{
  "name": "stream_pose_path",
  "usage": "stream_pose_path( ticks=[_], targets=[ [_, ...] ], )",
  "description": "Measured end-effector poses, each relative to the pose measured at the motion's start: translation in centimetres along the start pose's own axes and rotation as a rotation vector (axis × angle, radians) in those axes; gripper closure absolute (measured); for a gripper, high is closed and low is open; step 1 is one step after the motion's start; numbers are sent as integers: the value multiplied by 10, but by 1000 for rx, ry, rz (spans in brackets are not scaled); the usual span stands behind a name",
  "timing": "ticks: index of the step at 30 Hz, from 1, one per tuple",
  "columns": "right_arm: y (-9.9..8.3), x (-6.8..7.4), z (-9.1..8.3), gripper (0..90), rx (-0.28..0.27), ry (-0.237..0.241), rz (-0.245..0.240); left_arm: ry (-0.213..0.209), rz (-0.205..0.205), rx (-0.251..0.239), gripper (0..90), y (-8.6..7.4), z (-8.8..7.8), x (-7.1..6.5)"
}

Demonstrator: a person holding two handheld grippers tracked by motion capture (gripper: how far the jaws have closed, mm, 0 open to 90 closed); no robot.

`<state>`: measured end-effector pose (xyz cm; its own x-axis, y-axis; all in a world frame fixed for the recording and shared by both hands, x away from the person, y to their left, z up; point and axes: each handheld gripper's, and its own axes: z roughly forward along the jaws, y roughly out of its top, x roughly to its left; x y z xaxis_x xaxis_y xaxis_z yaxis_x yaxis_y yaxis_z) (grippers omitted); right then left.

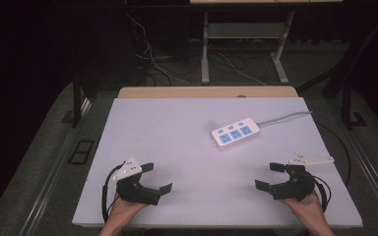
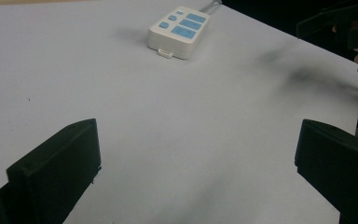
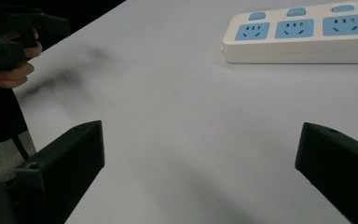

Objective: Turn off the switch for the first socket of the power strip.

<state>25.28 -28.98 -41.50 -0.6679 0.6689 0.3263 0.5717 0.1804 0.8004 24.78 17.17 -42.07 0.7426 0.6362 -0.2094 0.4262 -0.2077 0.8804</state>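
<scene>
Since neither tool has anything between its jaws, both seem parked in a ready pose near the person's edge of the table [image 1: 142,128]: the left gripper [image 1: 156,178] sits low at the near left, the right gripper [image 1: 269,176] at the near right, each with jaws spread wide and turned inward toward the middle. The power strip [image 1: 236,132], the only loose thing nearby, lies flat past the centre, somewhat toward the right and well apart from both grippers, sockets up, with its grey cord [image 1: 285,118] running off toward the far right edge. That placement leaves its long sides free, so either tool could probably close across its width, and the right one looks to have the shorter path. In the left gripper view the strip [image 2: 179,28] shows far ahead between the open jaws; in the right gripper view it [image 3: 303,35] lies ahead and to the right, closer. A grey plate [image 1: 311,159] shows just beyond the right gripper, though I cannot tell whether it is attached.
</scene>
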Motion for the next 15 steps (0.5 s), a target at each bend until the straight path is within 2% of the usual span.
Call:
stream_pose_path(
  ticks=[15],
  targets=[
    [0,-1,-1,11,27,-3,4,-26,2,15,0,-1,1,2]
  ],
)
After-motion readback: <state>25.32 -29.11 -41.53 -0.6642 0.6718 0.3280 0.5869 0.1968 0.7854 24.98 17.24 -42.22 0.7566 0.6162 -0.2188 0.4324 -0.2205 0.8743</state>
